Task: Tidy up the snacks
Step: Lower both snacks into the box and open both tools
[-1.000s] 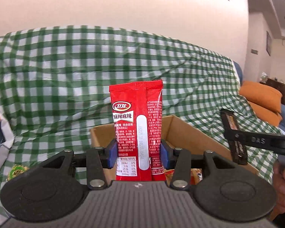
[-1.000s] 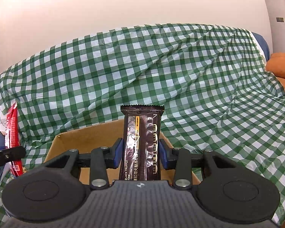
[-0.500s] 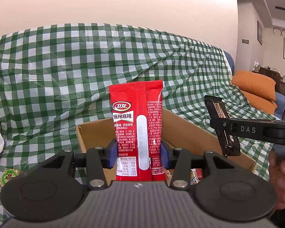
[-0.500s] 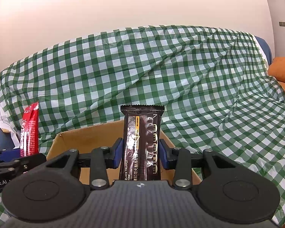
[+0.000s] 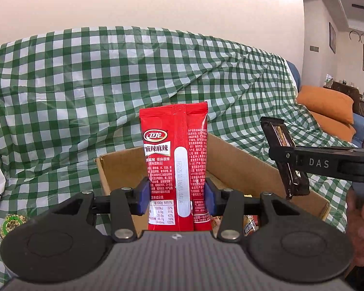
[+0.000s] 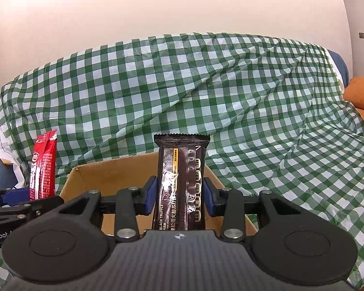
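My left gripper (image 5: pixel 176 197) is shut on a red snack packet (image 5: pixel 174 150) that stands upright between its blue pads. Behind the packet lies an open cardboard box (image 5: pixel 242 167) on the green checked cloth. My right gripper (image 6: pixel 179 196) is shut on a dark brown cracker bar (image 6: pixel 180 179), also upright, above the same cardboard box (image 6: pixel 114 172). In the left wrist view the dark bar (image 5: pixel 282 160) shows at the right, clamped in the other gripper over the box's right side. In the right wrist view the red packet (image 6: pixel 42 165) shows at the far left.
A green and white checked cloth (image 5: pixel 85 92) covers a sofa behind the box. Several wrapped snacks (image 5: pixel 250 225) lie inside the box. A round green and gold snack (image 5: pixel 13 225) rests on the cloth at the left. Orange cushions (image 5: pixel 327 106) sit at the right. A person's hand (image 5: pixel 362 228) grips the right tool.
In each wrist view the other gripper with its snack has drifted further into frame, toward the box. Both packets stay clamped as before.
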Available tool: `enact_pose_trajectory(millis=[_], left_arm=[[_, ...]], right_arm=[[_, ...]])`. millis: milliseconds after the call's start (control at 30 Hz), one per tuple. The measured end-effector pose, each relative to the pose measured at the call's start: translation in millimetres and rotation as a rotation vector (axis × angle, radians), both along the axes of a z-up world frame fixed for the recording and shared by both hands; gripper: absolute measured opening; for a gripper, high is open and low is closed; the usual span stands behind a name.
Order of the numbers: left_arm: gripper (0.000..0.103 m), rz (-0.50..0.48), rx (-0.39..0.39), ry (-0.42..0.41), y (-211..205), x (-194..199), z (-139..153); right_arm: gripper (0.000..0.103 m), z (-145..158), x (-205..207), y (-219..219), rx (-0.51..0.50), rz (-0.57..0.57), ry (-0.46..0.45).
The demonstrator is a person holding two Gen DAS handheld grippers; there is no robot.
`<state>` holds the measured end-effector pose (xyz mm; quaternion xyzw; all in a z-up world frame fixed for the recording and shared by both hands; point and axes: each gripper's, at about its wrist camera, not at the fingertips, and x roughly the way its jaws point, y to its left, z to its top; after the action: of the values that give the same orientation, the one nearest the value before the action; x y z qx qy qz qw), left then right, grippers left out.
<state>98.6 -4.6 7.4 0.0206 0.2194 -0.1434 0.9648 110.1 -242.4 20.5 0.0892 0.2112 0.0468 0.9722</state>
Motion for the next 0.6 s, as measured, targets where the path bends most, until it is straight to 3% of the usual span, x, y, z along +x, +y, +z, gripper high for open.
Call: enact_pose_trajectory(millis=[600], left_arm=[[0.05,-0.012,0.003,-0.002,-7.1,-0.7,-0.7]], right_arm=[[0.041,-0.1,-2.7,3.5,-0.024,0.008,-0.012]])
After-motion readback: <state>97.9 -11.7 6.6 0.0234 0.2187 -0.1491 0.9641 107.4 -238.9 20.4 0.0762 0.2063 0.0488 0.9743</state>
